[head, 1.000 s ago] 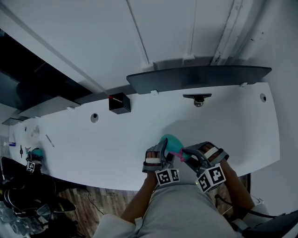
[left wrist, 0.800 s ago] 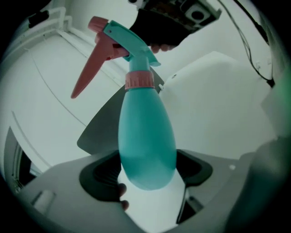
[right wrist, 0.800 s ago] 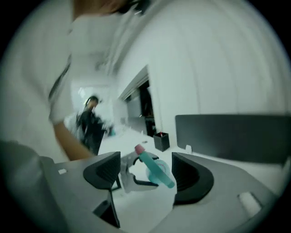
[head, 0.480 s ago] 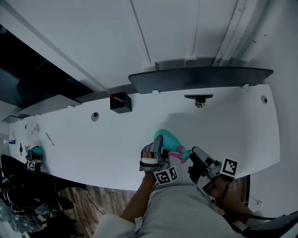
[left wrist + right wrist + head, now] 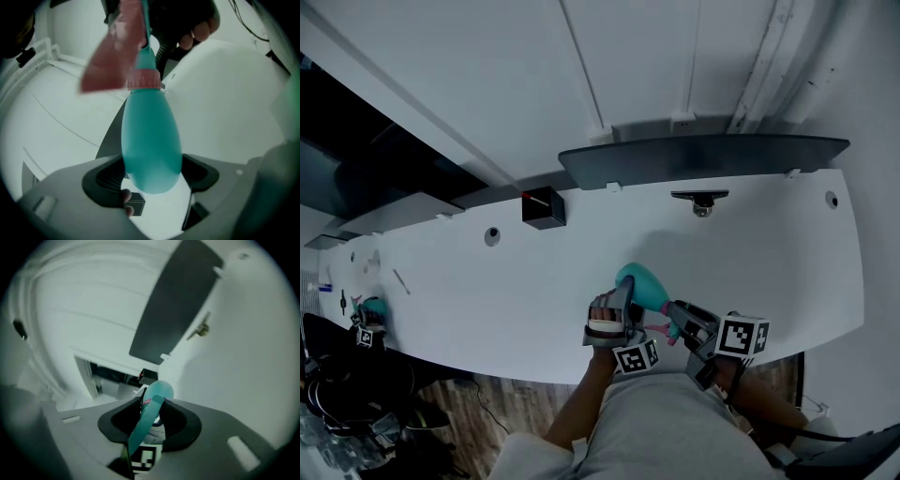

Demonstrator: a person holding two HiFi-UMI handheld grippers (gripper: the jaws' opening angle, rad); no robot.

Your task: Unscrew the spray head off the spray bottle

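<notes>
The left claw [image 5: 622, 302] stands wide and clamps the belly of the teal spray bottle [image 5: 641, 282], holding it tilted in the air over the front edge of the white table [image 5: 487, 291]; the right claw [image 5: 679, 317] has just been closing and pinches the spray head [image 5: 148, 414] between narrow jaws; the pink collar [image 5: 143, 78] sits on the bottle's neck.

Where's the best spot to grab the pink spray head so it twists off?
I'd grip the spray head low, near its round pink collar, which suits turning. Come from the head's end, in line with the teal bottle, since the left gripper clamps its fat body. The right gripper, whose jaws have just been closing, is on the head from that side.
</notes>
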